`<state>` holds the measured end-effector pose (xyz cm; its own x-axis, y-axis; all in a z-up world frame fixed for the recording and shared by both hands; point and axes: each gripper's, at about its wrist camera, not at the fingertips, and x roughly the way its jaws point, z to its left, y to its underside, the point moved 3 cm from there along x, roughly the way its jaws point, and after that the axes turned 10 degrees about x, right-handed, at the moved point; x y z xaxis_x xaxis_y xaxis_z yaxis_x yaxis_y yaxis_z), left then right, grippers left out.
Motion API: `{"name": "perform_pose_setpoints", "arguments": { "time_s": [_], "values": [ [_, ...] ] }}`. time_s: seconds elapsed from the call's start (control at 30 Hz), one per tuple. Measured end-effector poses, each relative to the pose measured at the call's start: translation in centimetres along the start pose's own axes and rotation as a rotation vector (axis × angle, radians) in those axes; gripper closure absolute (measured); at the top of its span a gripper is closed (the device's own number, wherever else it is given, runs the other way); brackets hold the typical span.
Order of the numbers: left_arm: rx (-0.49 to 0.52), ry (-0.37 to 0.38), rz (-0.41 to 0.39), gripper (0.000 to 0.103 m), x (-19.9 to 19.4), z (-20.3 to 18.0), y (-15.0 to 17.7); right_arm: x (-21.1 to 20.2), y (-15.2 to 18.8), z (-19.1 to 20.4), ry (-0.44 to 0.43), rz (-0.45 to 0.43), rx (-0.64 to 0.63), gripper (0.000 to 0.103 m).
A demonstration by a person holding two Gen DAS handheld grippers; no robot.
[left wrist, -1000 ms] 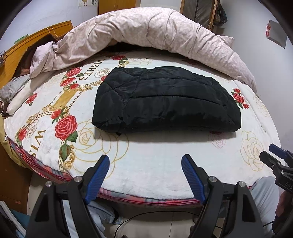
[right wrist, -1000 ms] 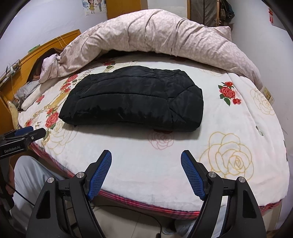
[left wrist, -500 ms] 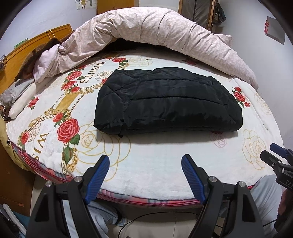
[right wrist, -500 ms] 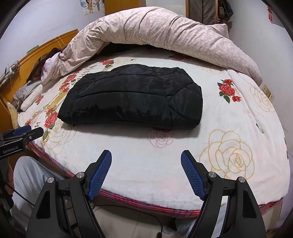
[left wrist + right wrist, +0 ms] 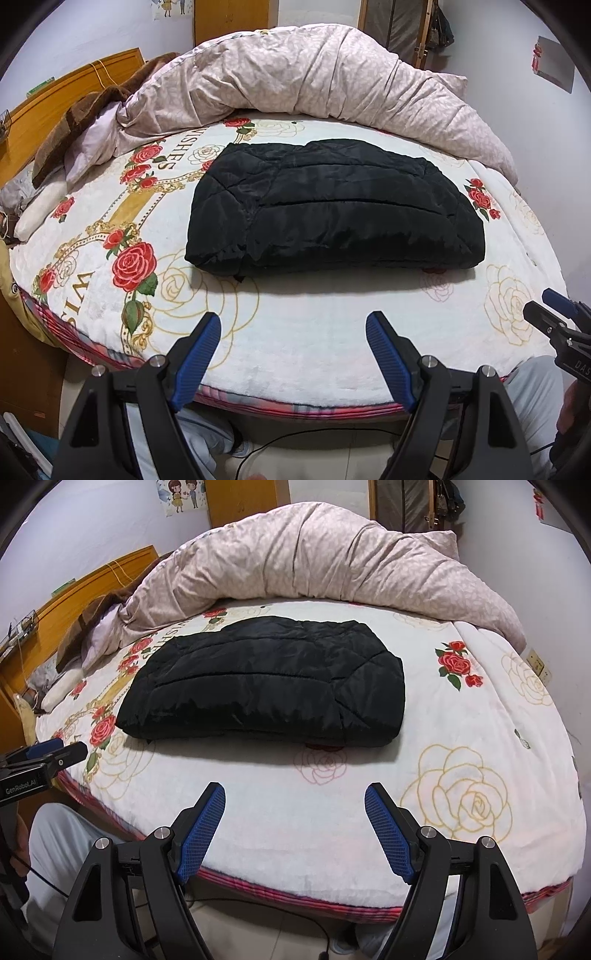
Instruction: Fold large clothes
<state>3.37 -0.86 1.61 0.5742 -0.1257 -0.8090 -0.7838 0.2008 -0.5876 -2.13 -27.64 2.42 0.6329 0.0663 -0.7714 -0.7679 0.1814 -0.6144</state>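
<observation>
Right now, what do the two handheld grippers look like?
Both the left gripper and right gripper have black angular frames with silver screws and ribbed blue fingers. White "GenRobot.AI" lettering marks the left one's side; a thin black cable trails below. The person wears light grey trousers.

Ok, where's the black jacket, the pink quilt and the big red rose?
black jacket (image 5: 332,210), left wrist view, middle of its folded top.
pink quilt (image 5: 314,74), left wrist view, its bunched middle.
big red rose (image 5: 133,266), left wrist view, its petals.

The black quilted puffer jacket (image 5: 332,206) is folded into a chunky rectangle, lying flat. It sits mid-bed on the rose-print blanket (image 5: 295,332), well back from the near edge.
</observation>
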Motion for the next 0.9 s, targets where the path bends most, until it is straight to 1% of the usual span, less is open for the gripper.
{"name": "perform_pose_setpoints", "arguments": {
  "time_s": [0.1,0.37,0.9],
  "values": [
    [-0.010,0.010,0.011,0.020,0.23,0.05,0.17,0.02,-0.05,0.14,-0.004,0.000,-0.004,0.025],
    [-0.017,-0.001,0.025,0.020,0.52,0.12,0.50,0.09,0.03,0.39,-0.003,0.000,-0.009,0.025],
    [-0.029,-0.022,0.021,0.020,0.57,0.22,0.50,0.27,-0.15,0.31,-0.003,0.003,-0.014,0.025]
  ]
}}
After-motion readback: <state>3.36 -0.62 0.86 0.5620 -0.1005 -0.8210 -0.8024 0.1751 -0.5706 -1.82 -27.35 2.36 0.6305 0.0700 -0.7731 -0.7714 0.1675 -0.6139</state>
